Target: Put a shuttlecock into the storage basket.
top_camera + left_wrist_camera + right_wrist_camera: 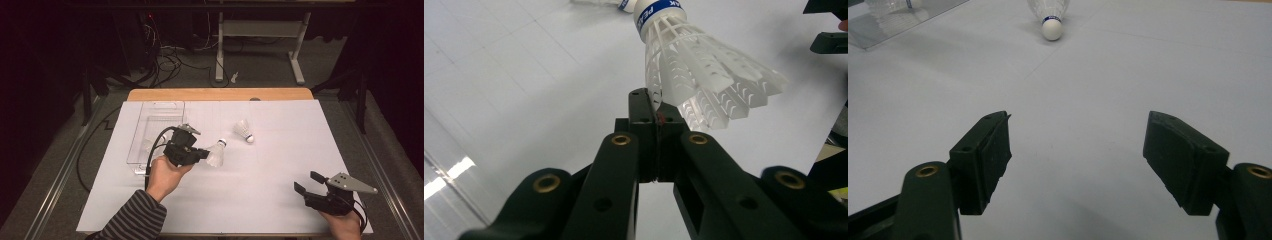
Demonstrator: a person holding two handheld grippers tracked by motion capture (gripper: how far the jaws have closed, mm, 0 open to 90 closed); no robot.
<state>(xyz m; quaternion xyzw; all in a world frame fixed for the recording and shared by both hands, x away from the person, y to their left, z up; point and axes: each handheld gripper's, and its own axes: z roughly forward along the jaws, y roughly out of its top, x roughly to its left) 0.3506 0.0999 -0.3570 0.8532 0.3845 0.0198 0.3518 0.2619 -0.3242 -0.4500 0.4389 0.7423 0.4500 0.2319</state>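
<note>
carrying a shuttlecock point(217, 154) pinched in the left gripper point(202, 155); next, left to the clear box point(150, 131); right gripper point(307, 183) wide, empty.

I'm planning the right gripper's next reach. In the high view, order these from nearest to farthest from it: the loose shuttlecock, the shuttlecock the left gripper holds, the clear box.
From the right gripper, at the table's near right:
1. Loose shuttlecock, lying mid-table, up and left.
2. Held shuttlecock, farther left, pinched by the left gripper.
3. Clear box, far left side.
</note>
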